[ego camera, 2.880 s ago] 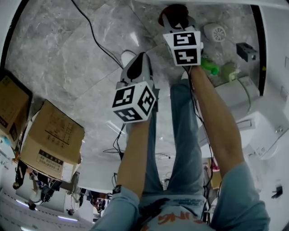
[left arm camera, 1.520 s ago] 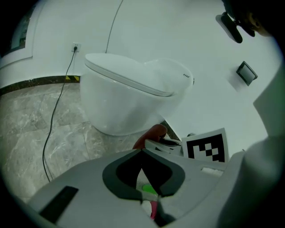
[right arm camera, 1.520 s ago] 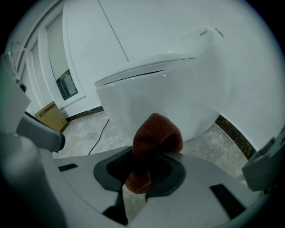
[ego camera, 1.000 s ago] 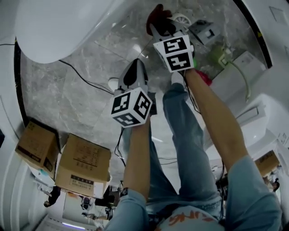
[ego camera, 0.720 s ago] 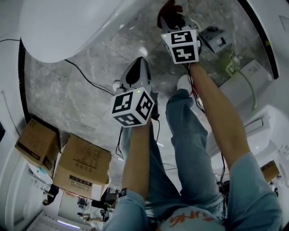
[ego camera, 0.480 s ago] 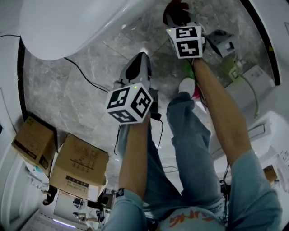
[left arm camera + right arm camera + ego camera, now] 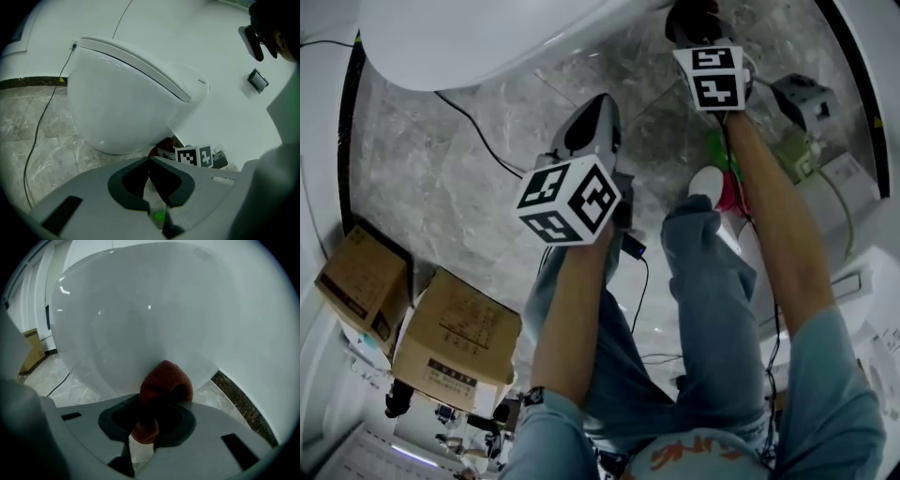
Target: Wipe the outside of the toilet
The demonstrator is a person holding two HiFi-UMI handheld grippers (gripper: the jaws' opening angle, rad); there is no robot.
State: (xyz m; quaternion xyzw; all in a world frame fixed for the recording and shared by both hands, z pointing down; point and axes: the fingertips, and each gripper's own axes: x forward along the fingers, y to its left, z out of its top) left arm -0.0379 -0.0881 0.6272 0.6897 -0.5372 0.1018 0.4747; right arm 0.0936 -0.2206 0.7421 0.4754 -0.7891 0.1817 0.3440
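The white toilet (image 7: 487, 37) fills the top left of the head view; its rounded bowl (image 7: 140, 310) looms close in the right gripper view. My right gripper (image 7: 152, 416) is shut on a red cloth (image 7: 164, 383), which presses against the bowl's lower side near the floor. In the head view that cloth (image 7: 692, 17) sits at the top, beyond the marker cube (image 7: 717, 77). My left gripper (image 7: 591, 122) hangs over the marble floor in front of the toilet, shut and holding nothing. The left gripper view shows the closed-lid toilet (image 7: 126, 108) and the red cloth (image 7: 159, 149) under it.
Two cardboard boxes (image 7: 455, 337) (image 7: 361, 281) stand on the floor at the left. A black cable (image 7: 478, 122) runs across the marble. A green bottle (image 7: 717, 145), a grey device (image 7: 806, 94) and white fixtures (image 7: 853, 178) crowd the right side. The person's legs are below.
The toilet has come into view at the top. My right gripper has carried the red cloth forward against the bowl's lower side. The left gripper stays out in front, shut.
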